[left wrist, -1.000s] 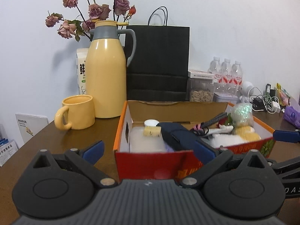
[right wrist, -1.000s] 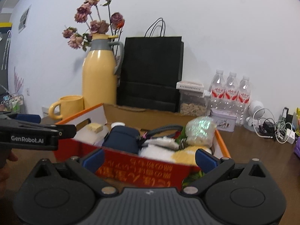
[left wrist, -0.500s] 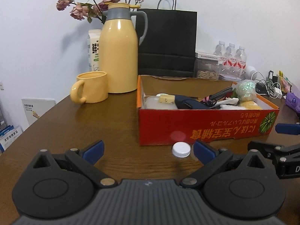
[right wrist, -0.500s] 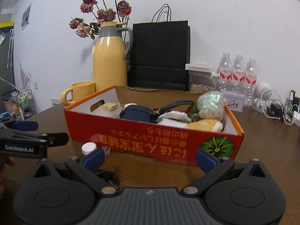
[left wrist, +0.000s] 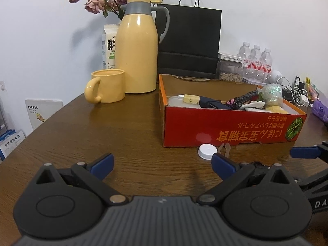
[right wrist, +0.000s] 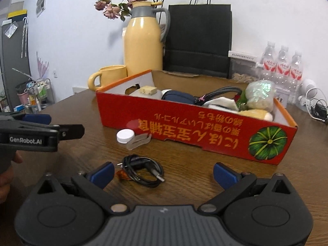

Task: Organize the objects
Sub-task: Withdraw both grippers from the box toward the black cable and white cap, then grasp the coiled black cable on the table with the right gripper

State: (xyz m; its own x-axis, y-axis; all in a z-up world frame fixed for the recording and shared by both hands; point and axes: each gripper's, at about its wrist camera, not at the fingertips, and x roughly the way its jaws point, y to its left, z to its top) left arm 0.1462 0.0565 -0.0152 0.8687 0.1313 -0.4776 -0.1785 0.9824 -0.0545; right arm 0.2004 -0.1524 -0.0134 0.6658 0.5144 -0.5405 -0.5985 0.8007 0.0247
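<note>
A red cardboard box (left wrist: 231, 130) (right wrist: 196, 131) sits on the brown table, holding a dark blue pouch (right wrist: 178, 98), a black cord, a glittery ball (right wrist: 259, 91) and other small items. In front of it lie a white bottle cap (left wrist: 207, 152) (right wrist: 125, 136), a clear plastic clip (right wrist: 139, 141) and a coiled black cable (right wrist: 143, 170). My left gripper (left wrist: 162, 165) is open over bare table, short of the cap. My right gripper (right wrist: 163, 173) is open, with the coiled cable lying between its fingers on the table.
Behind the box stand a yellow thermos jug (left wrist: 139, 47), a yellow mug (left wrist: 106, 86), a milk carton (left wrist: 109, 45), a black paper bag (left wrist: 190, 41), a jar and water bottles (left wrist: 257, 61). Chargers and wires (left wrist: 295, 94) lie at the far right.
Both grippers have pulled back and away from the box. The cap, clip and coiled cable in front of the box have come into view. Both stay open.
</note>
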